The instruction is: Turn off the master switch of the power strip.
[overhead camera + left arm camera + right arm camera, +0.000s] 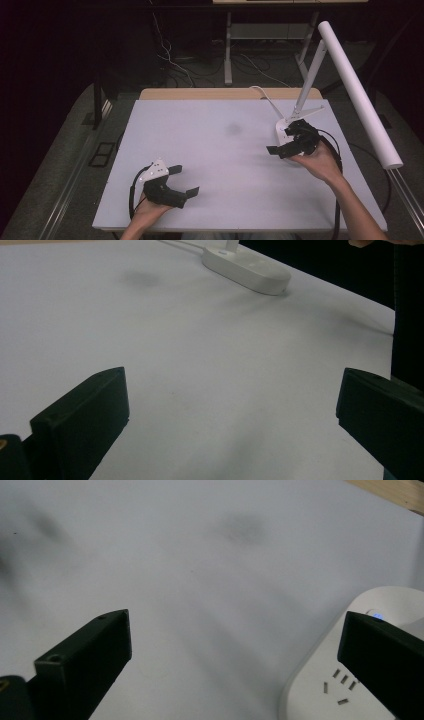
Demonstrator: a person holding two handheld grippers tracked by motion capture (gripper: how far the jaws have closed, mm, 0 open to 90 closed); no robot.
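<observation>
The right tongs (280, 142) hover at the right side of the white surface (220, 150), held in the person's right hand (320, 162), with the jaws spread wide and holding nothing. Just beside them stands the lamp base (281, 131), a flat white oval from which a slim white arm (310, 80) rises toward the back and carries a long white tube head (357, 92) slanting out over the right edge. In the right gripper view the lamp base (345, 675) lies at the lower right, partly behind the right-hand jaw; a small blue light (377, 616) glows on it and a few short grey marks (342, 682) show on its top. The jaws stand apart from the base, not closed on it.

The left tongs (182, 180) sit low over the near left part of the surface, in the left hand (147, 212), jaws also spread and empty. In the left gripper view the lamp base (247, 267) lies far ahead, well apart from those jaws, with bare white surface (200, 365) between.
</observation>
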